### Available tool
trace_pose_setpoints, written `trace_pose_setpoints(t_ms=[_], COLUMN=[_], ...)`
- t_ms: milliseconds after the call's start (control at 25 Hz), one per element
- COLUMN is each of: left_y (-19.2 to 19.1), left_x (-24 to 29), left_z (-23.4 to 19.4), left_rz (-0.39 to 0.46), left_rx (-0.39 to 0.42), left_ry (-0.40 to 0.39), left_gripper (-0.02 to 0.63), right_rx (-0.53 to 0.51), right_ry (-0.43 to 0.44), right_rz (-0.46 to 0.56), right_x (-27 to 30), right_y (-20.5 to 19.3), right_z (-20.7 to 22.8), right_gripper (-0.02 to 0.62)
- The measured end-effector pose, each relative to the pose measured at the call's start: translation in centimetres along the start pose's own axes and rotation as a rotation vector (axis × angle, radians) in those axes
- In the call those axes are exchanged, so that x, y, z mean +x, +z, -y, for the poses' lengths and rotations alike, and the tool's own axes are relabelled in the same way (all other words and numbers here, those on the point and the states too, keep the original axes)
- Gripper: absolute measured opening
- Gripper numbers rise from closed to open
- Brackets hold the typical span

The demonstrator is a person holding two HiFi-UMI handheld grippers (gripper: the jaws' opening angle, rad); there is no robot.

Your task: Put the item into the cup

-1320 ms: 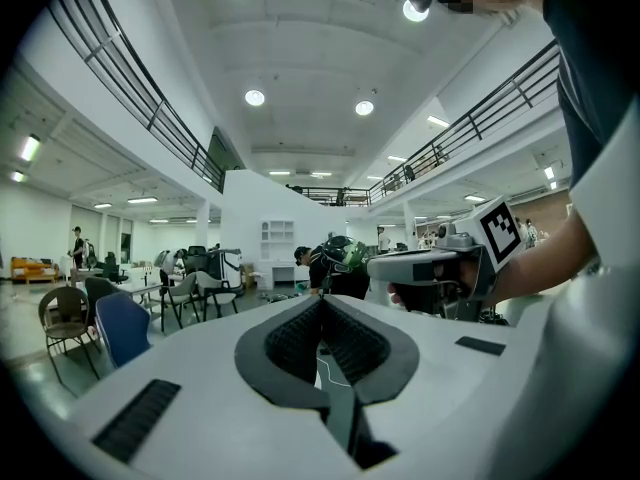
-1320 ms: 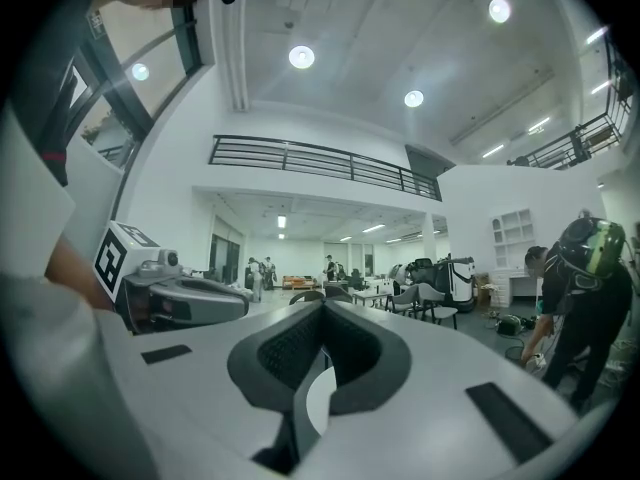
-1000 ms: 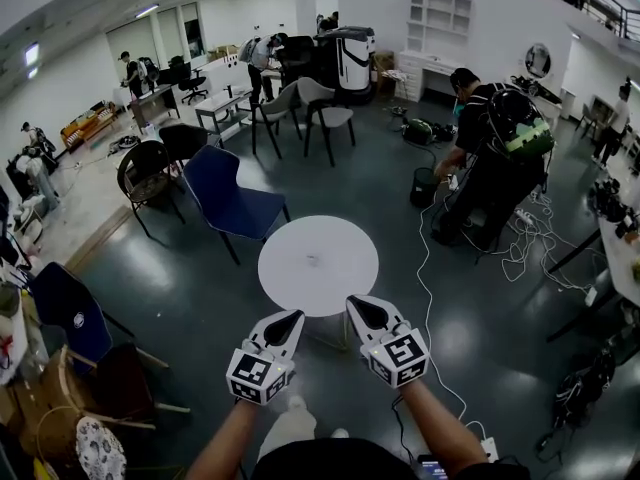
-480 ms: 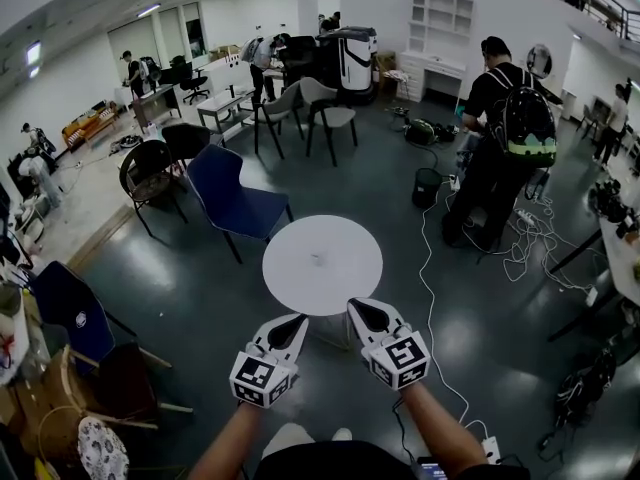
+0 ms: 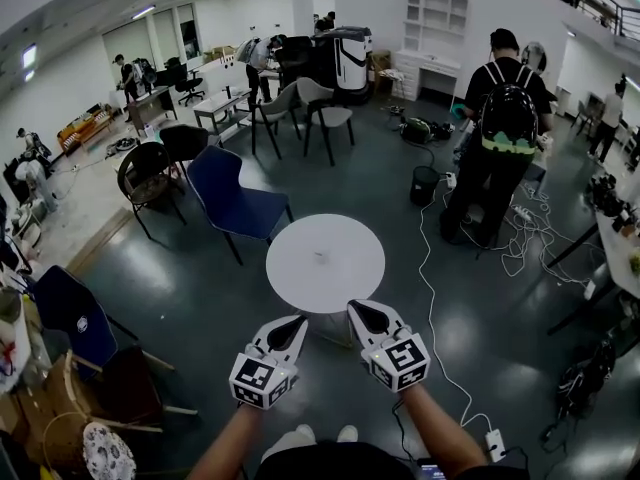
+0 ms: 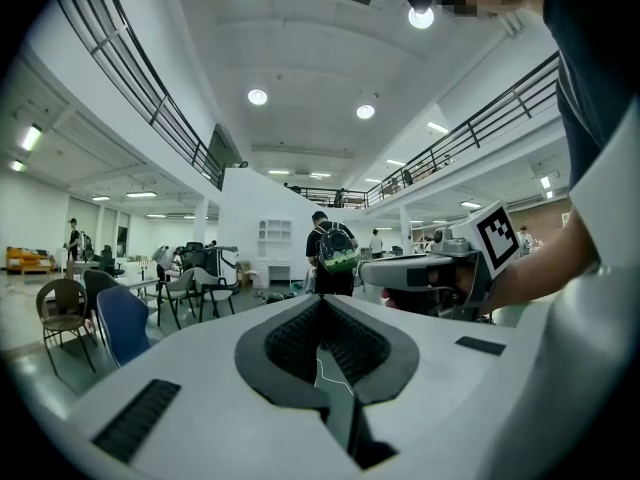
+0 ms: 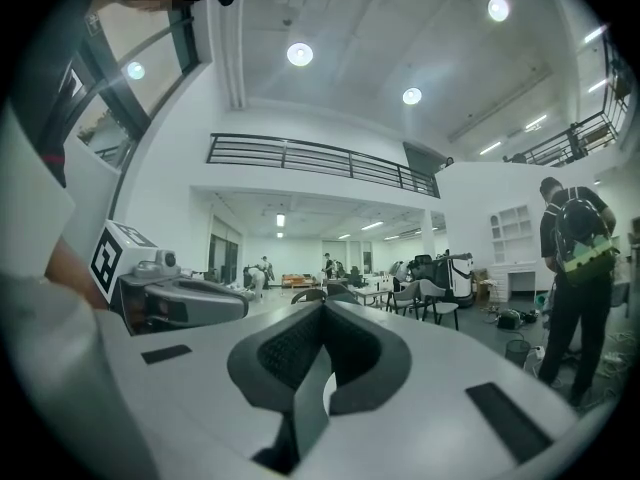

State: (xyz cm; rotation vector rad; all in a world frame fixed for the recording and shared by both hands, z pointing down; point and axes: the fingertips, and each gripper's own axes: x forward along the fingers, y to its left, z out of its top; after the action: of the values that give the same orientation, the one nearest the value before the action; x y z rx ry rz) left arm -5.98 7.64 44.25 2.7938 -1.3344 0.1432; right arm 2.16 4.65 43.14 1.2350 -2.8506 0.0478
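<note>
The left claw is holding its jaws pressed together with nothing between them, and the right claw is doing the same. Both are pointing roughly level, side by side and apart, just this side of a round white table.

A small pale speck is sitting at the middle of the table. It is too small to tell whether it is the cup, the item or both.

Each claw is carrying a cube with black-and-white square markers, the left cube and the right cube. These are patterns, not words. A dark blue chair at the left is showing a round white mark on its back, too small to read.

The person's forearms are running off the bottom edge of the head view. The claws are covering most of the table's base. A person with a black and green backpack is standing with their back turned, beyond a white cable trailing across the dark floor. Another blue chair is standing near the table's far left side.
</note>
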Motion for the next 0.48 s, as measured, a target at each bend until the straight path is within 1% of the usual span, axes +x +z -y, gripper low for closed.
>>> trace_pose_setpoints(t_ms=[240, 480], left_y=[0.1, 1.4], left_x=[-1.6, -2.4], left_z=[-0.4, -1.5], left_rz=[-0.002, 0.008], left_rx=[0.001, 0.003], left_ry=[-0.026, -0.040], left_gripper=[0.017, 0.017], right_rx=[0.002, -0.004], right_ry=[-0.027, -0.041], right_rz=[0.001, 0.003], right_x=[0.0, 0.7], right_y=[0.4, 1.6], right_z=[-1.6, -2.6], right_gripper=[0.014, 0.014])
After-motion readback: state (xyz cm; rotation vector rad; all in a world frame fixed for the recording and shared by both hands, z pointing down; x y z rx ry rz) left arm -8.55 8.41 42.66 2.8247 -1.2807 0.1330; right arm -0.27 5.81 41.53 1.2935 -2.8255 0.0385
